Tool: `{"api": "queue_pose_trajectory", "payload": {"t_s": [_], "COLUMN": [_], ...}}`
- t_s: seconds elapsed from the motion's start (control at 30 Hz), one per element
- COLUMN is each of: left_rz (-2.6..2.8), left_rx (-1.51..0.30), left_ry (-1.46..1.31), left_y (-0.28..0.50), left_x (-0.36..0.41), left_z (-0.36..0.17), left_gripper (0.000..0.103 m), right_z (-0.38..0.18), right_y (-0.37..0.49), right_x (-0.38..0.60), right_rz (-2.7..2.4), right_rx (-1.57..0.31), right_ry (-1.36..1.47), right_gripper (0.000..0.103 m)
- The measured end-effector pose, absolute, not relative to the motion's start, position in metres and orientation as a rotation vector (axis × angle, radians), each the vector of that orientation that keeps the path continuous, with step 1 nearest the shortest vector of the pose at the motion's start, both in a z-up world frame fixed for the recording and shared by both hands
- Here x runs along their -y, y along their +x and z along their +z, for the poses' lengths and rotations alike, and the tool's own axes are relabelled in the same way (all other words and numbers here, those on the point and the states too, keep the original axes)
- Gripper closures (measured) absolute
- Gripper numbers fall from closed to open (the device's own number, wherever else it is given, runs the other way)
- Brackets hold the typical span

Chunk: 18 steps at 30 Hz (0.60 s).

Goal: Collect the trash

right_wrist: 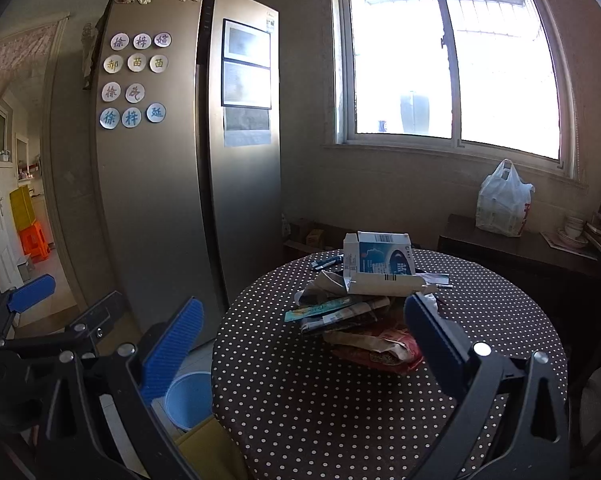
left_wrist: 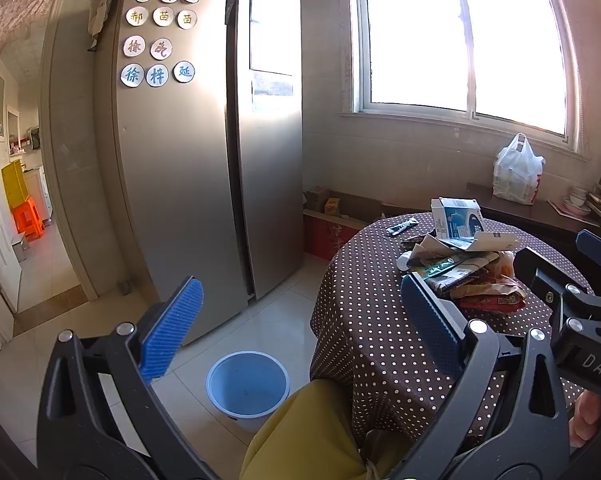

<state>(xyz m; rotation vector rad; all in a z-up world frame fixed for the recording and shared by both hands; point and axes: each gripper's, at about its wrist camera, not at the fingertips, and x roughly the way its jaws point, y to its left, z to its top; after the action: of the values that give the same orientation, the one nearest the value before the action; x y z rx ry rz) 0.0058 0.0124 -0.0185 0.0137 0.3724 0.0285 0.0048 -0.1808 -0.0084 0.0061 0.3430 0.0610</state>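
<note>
Table: a round table (right_wrist: 300, 400) under a dark brown cloth with white polka dots, standing near the window
Floor: pale glossy tiles (left_wrist: 268, 320); a light blue plastic bucket (left_wrist: 247, 384) stands on them just beside the table edge
Trash: a loose heap of wrappers and flattened packaging (right_wrist: 360, 320) lies on the cloth toward the middle; a white and blue carton (right_wrist: 376, 260) with a barcode on its flap stands on top at the back, a red crumpled bag (right_wrist: 380, 354) at the front; a small dark sachet (right_wrist: 326, 264) lies apart behind the heap
Left gripper (left_wrist: 300, 328): blue ribbed pads spread wide, nothing between them, held above the floor and table edge, clear of the heap
Right gripper (right_wrist: 304, 340): pads likewise wide apart and empty, aimed at the heap but not touching it
Fridge: a tall silver two-door refrigerator (left_wrist: 204, 140) left of the window; round magnets (left_wrist: 160, 36) on its side carry single Chinese characters, among them 徐, 梓, 苗, 延
Window: a bright sliding window (right_wrist: 452, 68) with a sill
Sideboard: a dark cabinet (right_wrist: 512, 248) under the window bearing a knotted white plastic bag (right_wrist: 502, 202) and stacked bowls (right_wrist: 572, 228)
Doorway: at left, orange stools (left_wrist: 28, 216) beyond it
Writing on tool: "DAS" on the right gripper's body, seen from the left wrist
</note>
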Motion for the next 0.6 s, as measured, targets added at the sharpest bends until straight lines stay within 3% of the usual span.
{"api": "queue_pose_trajectory", "payload": {"t_s": [0.6], "left_rz": [-0.026], "left_rx": [-0.454], "left_ry": [0.010], "left_y": [0.031], "left_x": [-0.003], "left_z": [-0.032], "left_gripper": [0.006], "right_z": [-0.026], "right_y": [0.027], "right_x": [0.195], "right_rz": [0.016], "right_rx": [-0.434], "right_ry": [0.057], "right_gripper": [0.004]}}
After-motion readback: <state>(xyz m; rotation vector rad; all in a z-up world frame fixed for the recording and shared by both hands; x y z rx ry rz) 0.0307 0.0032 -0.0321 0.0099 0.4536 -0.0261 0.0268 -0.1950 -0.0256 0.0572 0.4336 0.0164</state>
